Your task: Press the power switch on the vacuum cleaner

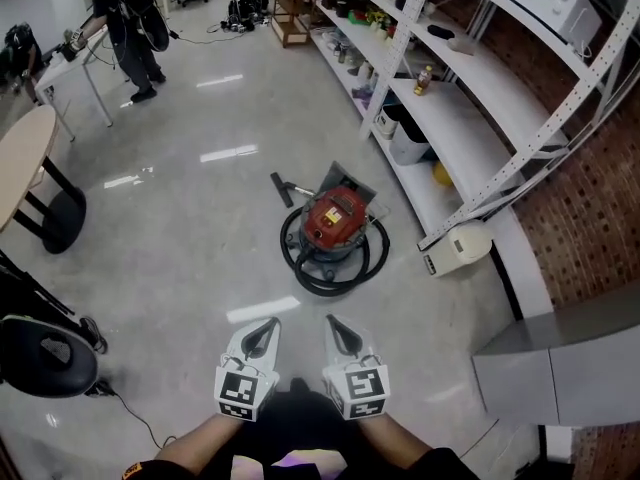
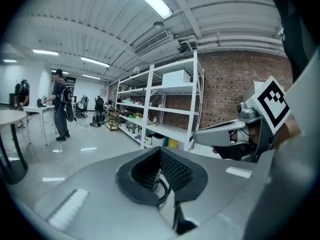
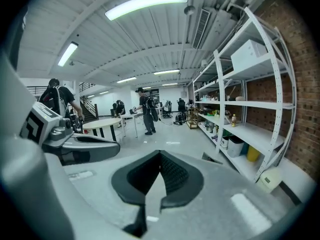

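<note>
Left tongs and right tongs side by side at the bottom of the head view, tips forward, a small gap between the two. Jaws of the left pressed together, tips meeting, nothing between. Same on the right: closed, empty. Both aimed out across the room, going by the gripper views.

Vacuum on the floor, well ahead of both tongs, touched by neither. Red top, grey drum, black hose coiled round the base, nozzle lying at rear left. Power switch too small to pick out.

Just right of the vacuum, white shelves along a brick wall, with a bottle, a white bin and something yellow on them. A white unit on the floor at the shelf foot. Grey cabinet at near right.

On the left, a round bench and a black chair. Far back, a person in dark clothes beside a white bench.
</note>
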The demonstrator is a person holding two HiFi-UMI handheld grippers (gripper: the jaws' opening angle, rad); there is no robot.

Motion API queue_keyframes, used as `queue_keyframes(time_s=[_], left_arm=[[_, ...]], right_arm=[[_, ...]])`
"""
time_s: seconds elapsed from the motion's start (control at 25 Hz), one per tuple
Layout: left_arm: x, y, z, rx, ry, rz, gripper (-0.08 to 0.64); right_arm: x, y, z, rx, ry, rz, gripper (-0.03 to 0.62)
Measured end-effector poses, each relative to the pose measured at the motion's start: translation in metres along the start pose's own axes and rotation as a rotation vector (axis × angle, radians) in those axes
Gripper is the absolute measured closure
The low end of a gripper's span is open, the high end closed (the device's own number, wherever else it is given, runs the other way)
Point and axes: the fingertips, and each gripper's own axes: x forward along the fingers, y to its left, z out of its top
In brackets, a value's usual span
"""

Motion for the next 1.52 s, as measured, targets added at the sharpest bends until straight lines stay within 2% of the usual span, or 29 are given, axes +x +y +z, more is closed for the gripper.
queue_keyframes(time_s=[0.2,0.4,0.64,0.88,1.16,1.36,1.52], left_arm=[[-0.034,-0.018,-0.024,0.019,0.039,0.093,0.545],[-0.06,-0.029,-0.026,0.007,0.013,0.152,0.545],[-0.077,-0.028,-0.005,0.009,-0.068,0.153,0.545],[-0.104,-0.015,-0.015,0.005,-0.053,0.123,0.545],[-0.129,0.001,-0.027,-0.024,-0.04,0.147,0.545],[-0.125,0.004,-0.044,-0.073,-0.005,0.189,0.545],[-0.131,0.012,-0.053,-0.079,0.015,0.237,0.545]], right_arm=[[-0.037,0.003,-0.016,0.031,-0.026,0.054,0.6],[-0.063,0.02,-0.019,-0.001,-0.05,0.105,0.6],[-0.079,0.039,-0.017,-0.026,-0.06,0.102,0.6],[-0.081,0.065,-0.022,-0.002,-0.048,0.065,0.601],[-0.089,0.082,-0.025,-0.009,-0.017,0.051,0.601],[-0.082,0.073,-0.049,-0.004,0.041,0.072,0.601],[-0.074,0.071,-0.05,-0.008,0.054,0.1,0.601]])
